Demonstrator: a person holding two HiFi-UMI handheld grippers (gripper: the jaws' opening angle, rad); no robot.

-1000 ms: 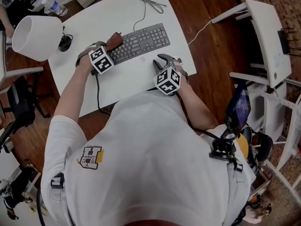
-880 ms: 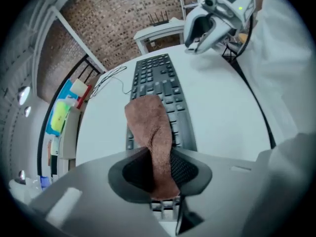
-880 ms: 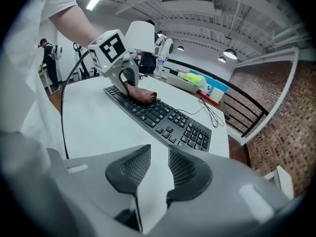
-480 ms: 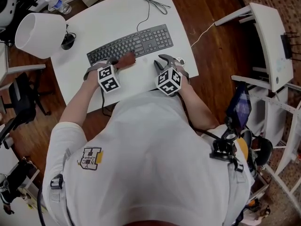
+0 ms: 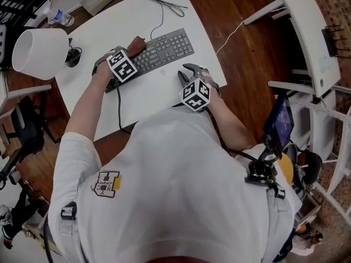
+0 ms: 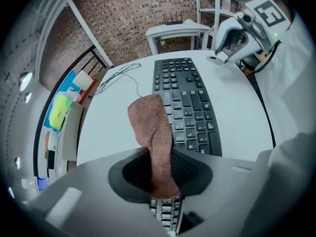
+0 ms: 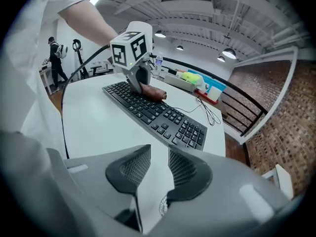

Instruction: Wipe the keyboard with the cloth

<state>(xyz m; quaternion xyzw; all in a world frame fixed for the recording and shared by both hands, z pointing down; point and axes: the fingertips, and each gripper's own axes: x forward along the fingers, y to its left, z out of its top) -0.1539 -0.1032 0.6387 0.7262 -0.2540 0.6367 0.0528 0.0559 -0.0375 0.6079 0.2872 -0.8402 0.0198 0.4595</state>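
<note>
A dark grey keyboard [image 5: 164,47] lies slantwise on the white table [image 5: 159,92]. My left gripper [image 5: 129,51] is shut on a brown cloth [image 5: 136,44] and holds it down on the keyboard's left end. In the left gripper view the cloth [image 6: 152,132] runs from between the pads out over the keys of the keyboard [image 6: 190,107]. My right gripper [image 5: 189,72] rests near the table's front right, short of the keyboard, jaws a little apart. Nothing is between the jaws of the right gripper [image 7: 159,169], only bare table. From there the left gripper [image 7: 134,63] and cloth [image 7: 154,94] show on the keyboard [image 7: 158,115].
A white lampshade [image 5: 38,49] and a dark mouse [image 5: 71,56] stand left of the keyboard. Its thin cable [image 5: 163,5] trails to the far edge. A water bottle [image 5: 57,16] is at the far left. White furniture [image 5: 312,43] stands to the right, over wooden floor.
My left gripper drew the cloth along the keyboard toward its middle and front edge, then back to the left end. The right gripper has stayed where it was.
</note>
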